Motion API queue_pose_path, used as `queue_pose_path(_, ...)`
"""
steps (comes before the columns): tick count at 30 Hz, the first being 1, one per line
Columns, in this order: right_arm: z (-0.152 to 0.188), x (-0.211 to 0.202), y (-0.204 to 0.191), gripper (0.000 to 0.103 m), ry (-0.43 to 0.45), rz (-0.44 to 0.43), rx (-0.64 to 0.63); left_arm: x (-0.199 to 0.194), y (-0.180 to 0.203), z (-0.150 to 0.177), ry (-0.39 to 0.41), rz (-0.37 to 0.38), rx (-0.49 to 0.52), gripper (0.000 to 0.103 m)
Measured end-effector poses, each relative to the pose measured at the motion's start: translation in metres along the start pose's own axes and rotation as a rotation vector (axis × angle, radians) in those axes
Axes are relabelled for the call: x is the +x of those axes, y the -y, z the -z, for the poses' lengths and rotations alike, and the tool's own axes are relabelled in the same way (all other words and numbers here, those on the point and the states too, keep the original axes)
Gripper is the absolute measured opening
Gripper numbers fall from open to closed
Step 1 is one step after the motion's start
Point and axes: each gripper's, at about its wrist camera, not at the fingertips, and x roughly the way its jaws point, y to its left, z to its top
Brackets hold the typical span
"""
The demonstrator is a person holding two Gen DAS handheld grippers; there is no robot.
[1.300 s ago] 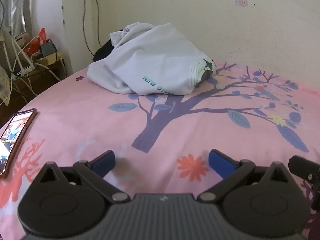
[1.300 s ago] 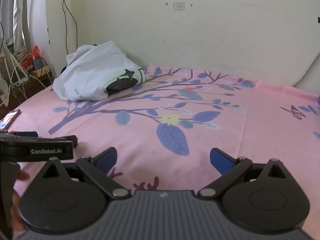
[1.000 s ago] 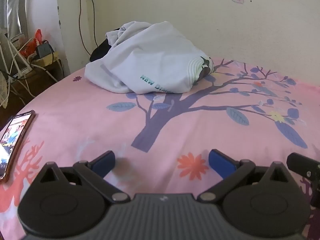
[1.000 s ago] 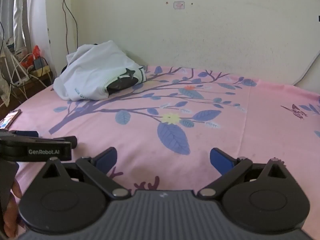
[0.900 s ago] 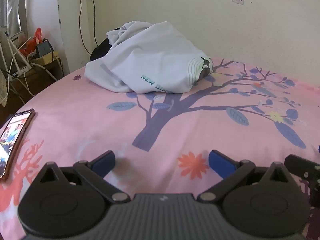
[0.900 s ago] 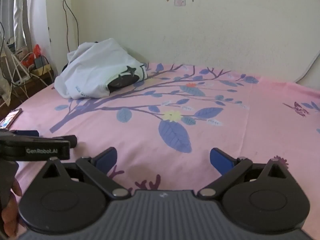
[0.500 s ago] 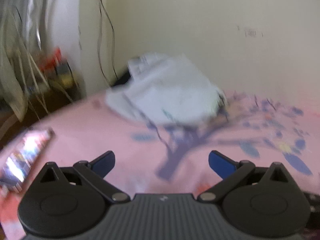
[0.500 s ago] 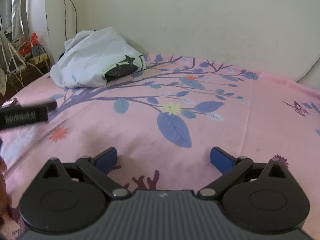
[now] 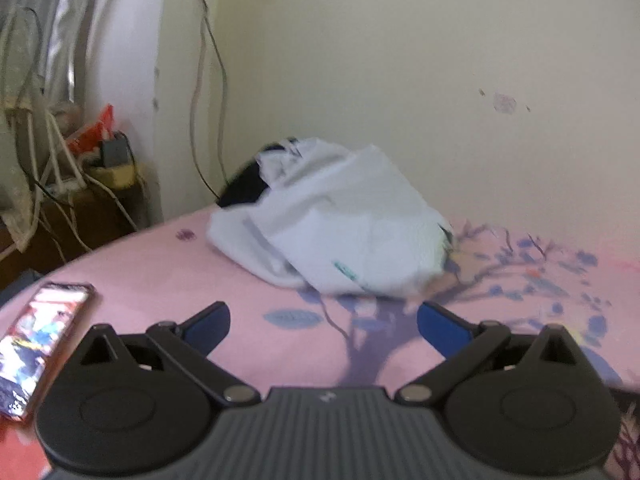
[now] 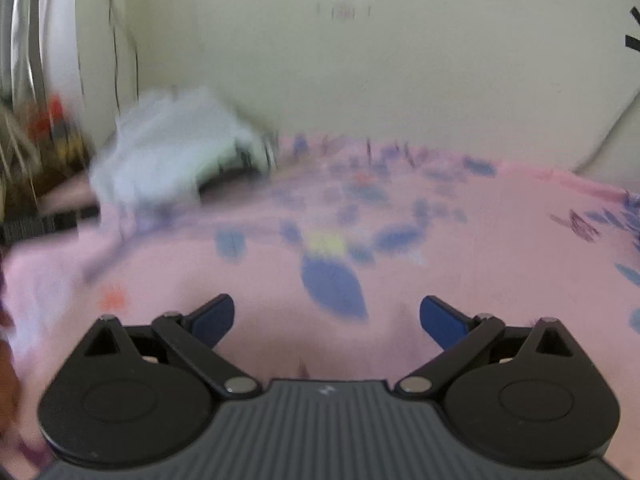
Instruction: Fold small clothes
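A crumpled white garment (image 9: 340,232) with teal lettering lies heaped on the pink bedsheet (image 9: 168,280) near the far wall, a dark cloth (image 9: 244,190) tucked behind it. My left gripper (image 9: 323,322) is open, held above the sheet and well short of the heap, nothing between its blue-tipped fingers. In the blurred right wrist view the same white garment (image 10: 172,152) sits at the far left. My right gripper (image 10: 326,318) is also open and empty above the flowered sheet (image 10: 500,240). The left gripper's body (image 10: 44,222) shows as a dark bar at the left edge.
A phone (image 9: 40,340) with a lit screen lies on the sheet at the left edge. Beyond the bed's left side stands a low shelf with cables and a charger (image 9: 114,152). A cream wall (image 9: 400,60) closes off the back.
Both grippers have lifted and swung, so the bed and garment sit lower in view and the frames blur. The left gripper has moved forward, away from the right one. Both stay open.
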Motion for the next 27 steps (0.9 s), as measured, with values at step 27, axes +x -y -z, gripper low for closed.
queue_pose_path(27,-0.017,0.006,-0.040,0.095,0.284,0.011,-0.091,-0.003,-0.005,0.002,0.076,-0.114,-0.026,0.103)
